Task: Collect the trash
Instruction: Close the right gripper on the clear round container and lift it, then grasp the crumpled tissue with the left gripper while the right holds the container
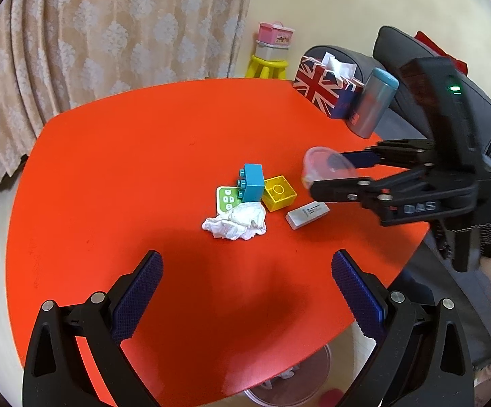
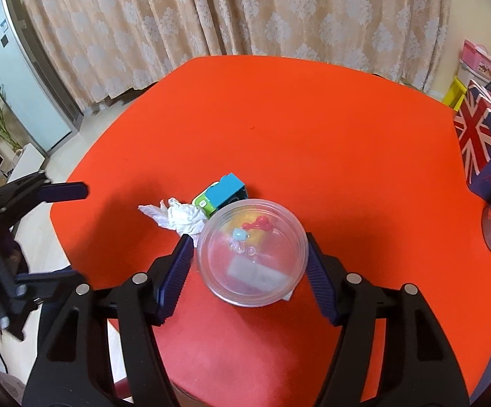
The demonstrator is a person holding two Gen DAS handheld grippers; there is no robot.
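My right gripper (image 2: 248, 241) is shut on a clear plastic cup (image 2: 252, 254), its blue pads pressed on the cup's two sides. The cup holds small red and teal bits. In the left wrist view the cup (image 1: 326, 166) hangs just above the orange table (image 1: 126, 169) in the right gripper (image 1: 328, 174). A crumpled white tissue (image 1: 237, 220) lies mid-table, left of the cup (image 2: 181, 218). My left gripper (image 1: 246, 257) is open and empty over the near table edge, short of the tissue.
Next to the tissue lie a blue brick (image 1: 252, 183), a yellow brick (image 1: 279, 192), a green card (image 1: 225, 200) and a small white box (image 1: 306, 213). A flag-print tissue box (image 1: 323, 91) and a tumbler (image 1: 374, 101) stand far right. A clear bin (image 1: 296, 373) shows below the table edge.
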